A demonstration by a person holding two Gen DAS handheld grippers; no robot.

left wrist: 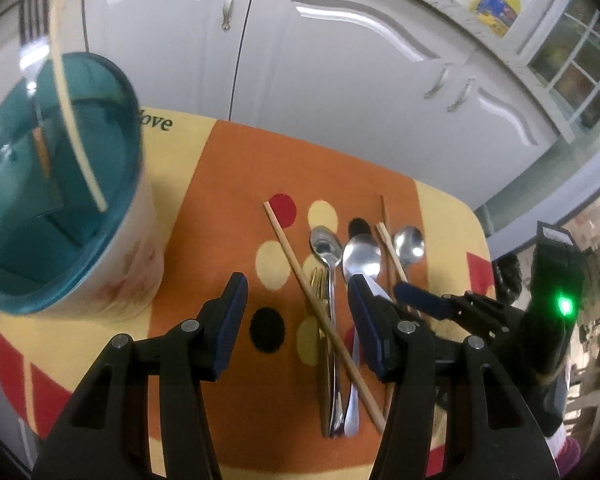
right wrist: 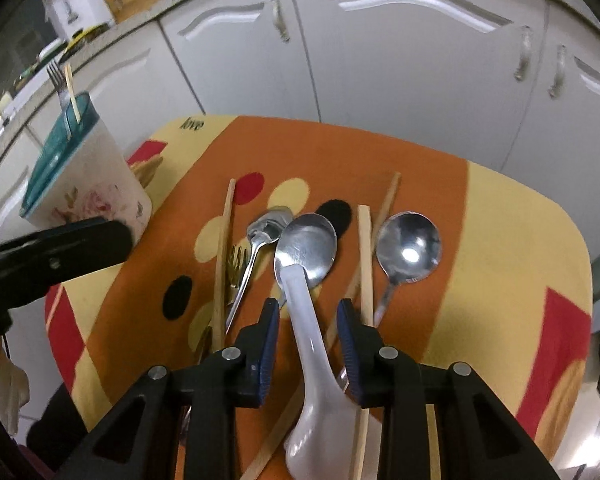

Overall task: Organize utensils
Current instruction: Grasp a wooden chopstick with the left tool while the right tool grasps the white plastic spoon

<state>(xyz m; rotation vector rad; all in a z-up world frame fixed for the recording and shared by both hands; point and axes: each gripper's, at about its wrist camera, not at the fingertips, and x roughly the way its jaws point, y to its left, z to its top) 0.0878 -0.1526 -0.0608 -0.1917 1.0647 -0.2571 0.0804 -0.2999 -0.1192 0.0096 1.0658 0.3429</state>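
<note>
Several utensils lie on the orange patterned mat: a large spoon with a white handle, a smaller steel spoon, a round spoon, a gold fork and wooden chopsticks. My right gripper is open, its fingers on either side of the white handle, just above it. My left gripper is open above the crossed chopstick and spoons. A white floral holder with a teal rim stands at left, holding a fork and a chopstick.
White cabinet doors stand right behind the table. A yellow bottle sits on the counter above. The holder stands at the mat's far left edge. The mat's right part bears no utensils.
</note>
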